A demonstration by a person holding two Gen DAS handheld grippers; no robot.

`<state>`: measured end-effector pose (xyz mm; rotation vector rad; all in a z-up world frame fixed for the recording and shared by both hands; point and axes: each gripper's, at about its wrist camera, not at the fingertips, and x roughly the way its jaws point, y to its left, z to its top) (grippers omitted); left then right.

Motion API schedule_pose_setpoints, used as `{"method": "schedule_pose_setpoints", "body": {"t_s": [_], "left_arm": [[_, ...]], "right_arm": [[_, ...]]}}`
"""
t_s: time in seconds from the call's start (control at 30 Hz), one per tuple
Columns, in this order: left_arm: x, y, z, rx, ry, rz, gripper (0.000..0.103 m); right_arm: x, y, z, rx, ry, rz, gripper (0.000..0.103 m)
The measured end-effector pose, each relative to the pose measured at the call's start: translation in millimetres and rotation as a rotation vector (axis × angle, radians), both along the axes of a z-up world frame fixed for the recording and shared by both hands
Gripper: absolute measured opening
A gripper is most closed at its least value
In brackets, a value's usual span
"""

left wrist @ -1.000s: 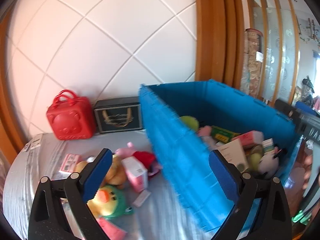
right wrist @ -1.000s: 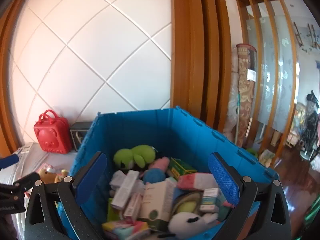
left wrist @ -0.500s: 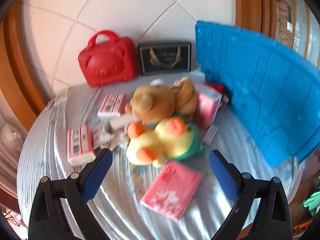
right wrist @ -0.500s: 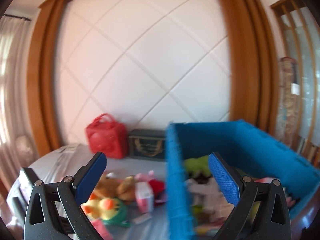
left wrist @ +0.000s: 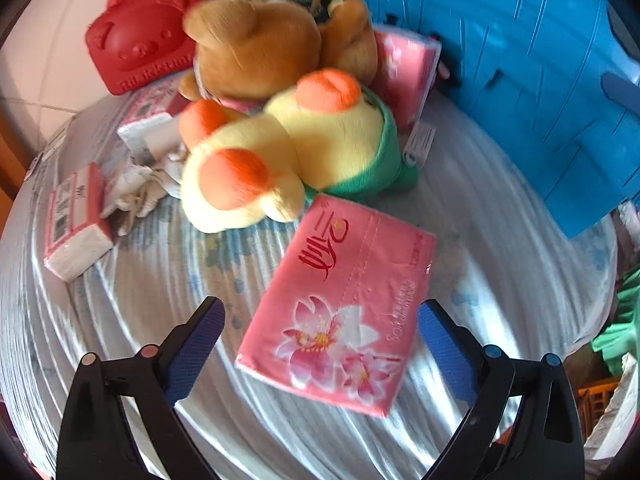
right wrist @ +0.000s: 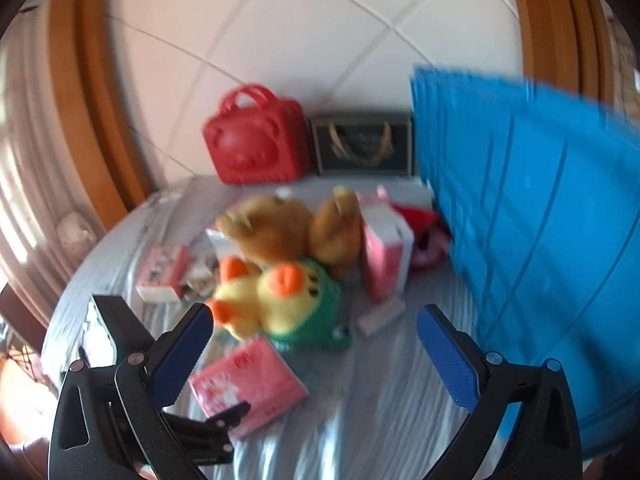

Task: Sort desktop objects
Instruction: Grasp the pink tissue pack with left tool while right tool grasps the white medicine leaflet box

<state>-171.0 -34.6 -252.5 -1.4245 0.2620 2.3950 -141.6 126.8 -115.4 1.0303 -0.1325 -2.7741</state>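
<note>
Left gripper [left wrist: 320,320] fingers wide open, empty, straddling pink tissue pack [left wrist: 340,300] on counter [left wrist: 140,300]. Right gripper [right wrist: 314,328] also wide open, empty. Plush duck [left wrist: 288,152], bear [left wrist: 256,44], small packs unsorted beside blue bin [left wrist: 520,80]. Much left.

Bright daylight fills both views, with white glare streaking the glossy tablecloth [left wrist: 500,208]. The left wrist view is fairly sharp on the pink tissue pack [left wrist: 340,304]; the plush toys [left wrist: 288,148] behind it smear slightly. The right wrist view is motion-blurred throughout, worst on the blue crate [right wrist: 540,220]. Fisheye bending curves all edges, and the corners go black.
</note>
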Motion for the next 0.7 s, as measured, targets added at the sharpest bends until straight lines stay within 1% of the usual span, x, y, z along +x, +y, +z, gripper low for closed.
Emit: {"method": "schedule_pose_setpoints", "body": {"t_s": [0.03, 0.07, 0.13, 0.17, 0.23, 0.27, 0.37, 0.47, 0.53, 0.57, 0.63, 0.7], "left_arm": [[-3.1, 2.3, -6.2, 0.009, -0.014, -0.016, 0.099], [-8.8, 4.5, -14.2, 0.048, -0.047, -0.027, 0.099], [-16.3, 6.7, -23.2, 0.058, -0.07, -0.019, 0.1], [-20.0, 7.5, -28.2, 0.058, -0.082, -0.021, 0.097], [-21.1, 1.7, -29.1, 0.09, -0.079, -0.001, 0.094], [-19.8, -1.6, -27.9, 0.091, -0.08, 0.004, 0.094], [-6.4, -28.8, -21.4, 0.052, -0.072, 0.055, 0.093], [7.3, -67.4, -12.7, 0.008, -0.044, 0.146, 0.094], [8.1, -96.3, -7.1, -0.02, -0.022, 0.237, 0.094], [4.9, -113.5, -4.3, -0.034, -0.006, 0.299, 0.094], [-3.3, -137.5, -2.1, -0.048, 0.012, 0.393, 0.094], [-10.6, -157.1, -0.6, -0.041, 0.019, 0.469, 0.094]], "right_arm": [[-1.7, 1.8, -10.2, -0.005, -0.031, -0.02, 0.103], [-3.2, 5.3, -19.0, -0.008, -0.056, -0.039, 0.103], [-7.7, 12.4, -37.1, -0.007, -0.102, -0.082, 0.103], [-10.4, 15.8, -43.7, -0.001, -0.121, -0.098, 0.103], [-17.5, 22.3, -59.4, 0.008, -0.163, -0.133, 0.103], [-22.1, 25.4, -67.6, 0.019, -0.19, -0.152, 0.103], [-36.2, 32.8, -87.0, 0.047, -0.242, -0.184, 0.103], [-55.1, 36.6, -105.4, 0.088, -0.276, -0.199, 0.103], [-70.8, 38.5, -114.1, 0.097, -0.299, -0.209, 0.103], [-78.0, 39.7, -117.7, 0.096, -0.307, -0.217, 0.103], [-94.6, 42.8, -125.2, 0.084, -0.319, -0.247, 0.103], [-108.1, 47.4, -134.5, 0.057, -0.358, -0.291, 0.103]]}}
